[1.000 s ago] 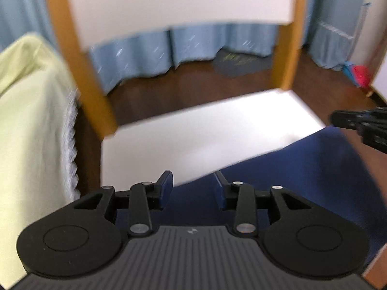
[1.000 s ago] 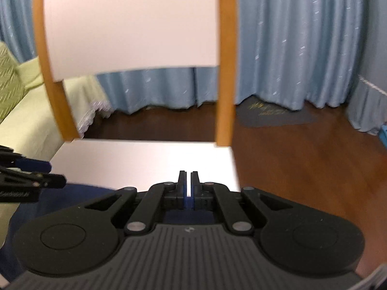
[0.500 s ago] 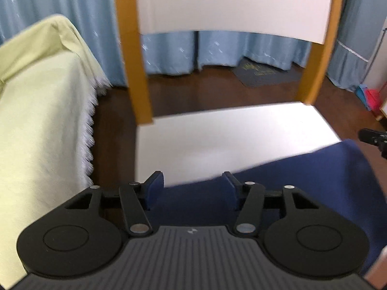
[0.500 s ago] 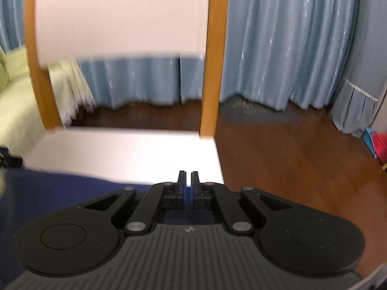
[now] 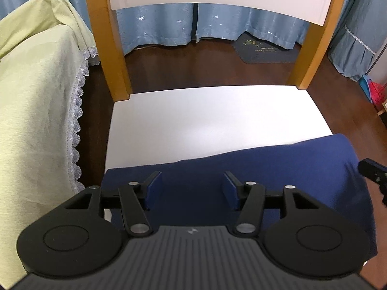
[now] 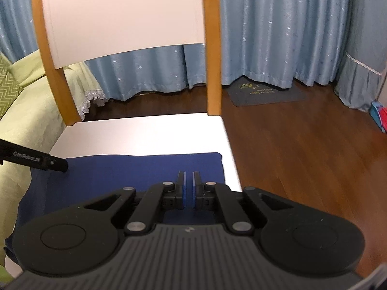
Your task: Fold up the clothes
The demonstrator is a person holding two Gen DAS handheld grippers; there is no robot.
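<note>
The near edge of the navy garment [image 5: 278,169] is lost under both tool bodies, so how far it hangs over the front of the chair seat [image 5: 205,118] cannot be made out. The left gripper [image 5: 191,188] hovers over the cloth with its jaws opening, wide apart, the blue pads [image 5: 154,186] pressing on nothing. The right gripper [image 6: 188,188] has its jaws all but closed, a thin slit between the pads; whether any fabric is pinched there I cannot tell. Off to its left, the left tool's black finger pokes in over the cloth's corner.

The garment lies flat and smooth beneath both tools, its far edge a straight fold across the white seat. Ahead rise the chair's orange posts [image 6: 212,48] and white backrest [image 6: 125,17]. Left of the tools is a yellow-green cover with lace trim [image 5: 36,108]. Beyond are dark wood floor [image 6: 302,149], a grey mat [image 6: 266,94] and blue curtains [image 6: 278,29].
</note>
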